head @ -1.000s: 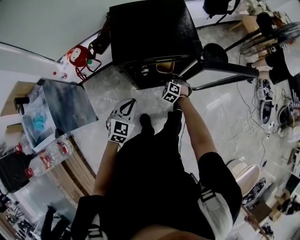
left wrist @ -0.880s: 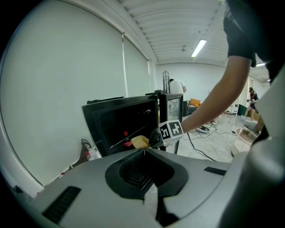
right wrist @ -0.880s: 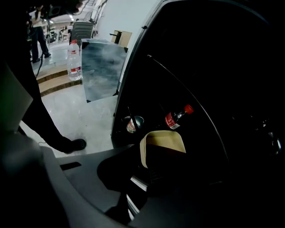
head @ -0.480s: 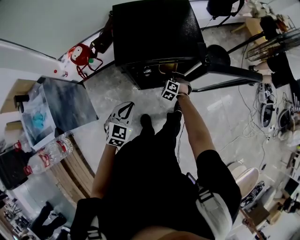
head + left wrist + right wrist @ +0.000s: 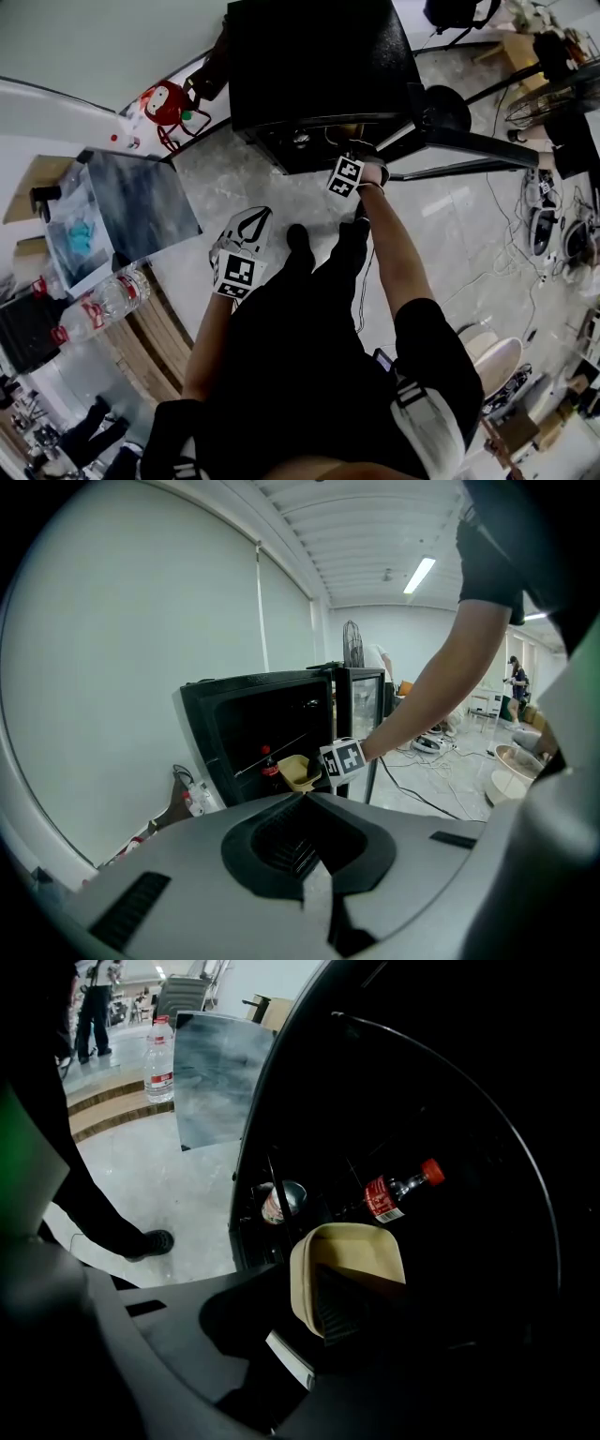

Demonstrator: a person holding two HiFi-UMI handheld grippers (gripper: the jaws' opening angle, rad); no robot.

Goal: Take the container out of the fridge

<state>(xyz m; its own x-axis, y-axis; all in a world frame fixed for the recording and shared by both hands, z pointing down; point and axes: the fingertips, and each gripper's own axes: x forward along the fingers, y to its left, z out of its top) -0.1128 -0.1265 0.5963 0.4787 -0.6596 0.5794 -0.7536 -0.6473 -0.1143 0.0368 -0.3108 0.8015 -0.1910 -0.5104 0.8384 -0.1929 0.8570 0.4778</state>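
1. On the shelf of the open fridge (image 5: 319,56) sits the tan container (image 5: 361,1246), close in front of a red-capped cola bottle (image 5: 398,1192).
2. My right claw (image 5: 311,1321) is narrowed on the container's near wall, one pad inside the tub and the other outside.
3. The container lies straight ahead of that claw, so I judge the pull runs back along it, out through the doorway.
4. My left claw (image 5: 306,803) is pressed together, empty and well back from the fridge; the right arm is the nearer one.

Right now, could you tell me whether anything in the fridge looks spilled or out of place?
Nothing stands out: the red-capped bottle stands upright, and the container, held by the right gripper, shows no spill.
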